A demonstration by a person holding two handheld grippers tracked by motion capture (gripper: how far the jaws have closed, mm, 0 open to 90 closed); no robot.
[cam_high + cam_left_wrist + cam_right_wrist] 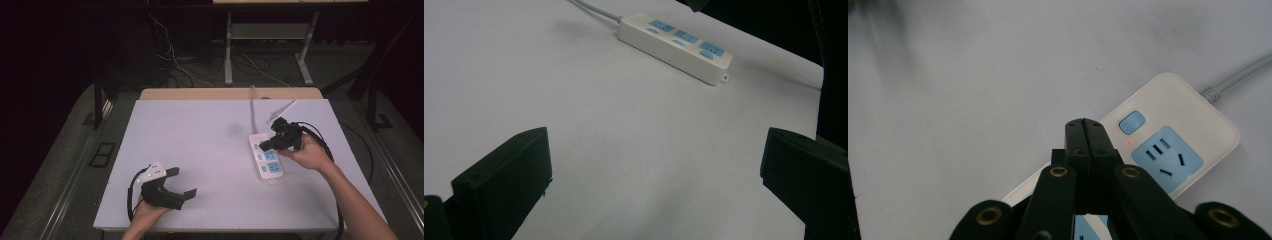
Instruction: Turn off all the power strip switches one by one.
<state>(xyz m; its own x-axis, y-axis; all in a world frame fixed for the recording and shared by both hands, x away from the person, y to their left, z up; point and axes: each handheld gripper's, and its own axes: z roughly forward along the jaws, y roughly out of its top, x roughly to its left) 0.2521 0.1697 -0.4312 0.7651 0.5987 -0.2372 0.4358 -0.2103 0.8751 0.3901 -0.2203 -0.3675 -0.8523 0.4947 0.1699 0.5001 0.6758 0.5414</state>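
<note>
A white power strip (266, 158) with blue sockets and blue switches lies on the right half of the white table (200, 145); its grey cord (253, 112) runs toward the far edge. My right gripper (264, 145) hangs over the strip's far end, jaws shut with nothing between them. In the right gripper view the closed tips (1086, 125) sit just left of a blue switch (1132, 122) and a blue socket (1168, 159). My left gripper (181, 181) rests near the front left of the table, jaws wide open and empty. The left gripper view looks across at the strip (676, 45).
A wooden strip (230, 93) borders the table's far edge. Behind it stand desk legs (228, 50) and loose cables on a dark floor. The right gripper's black cable (325, 145) loops beside the forearm.
</note>
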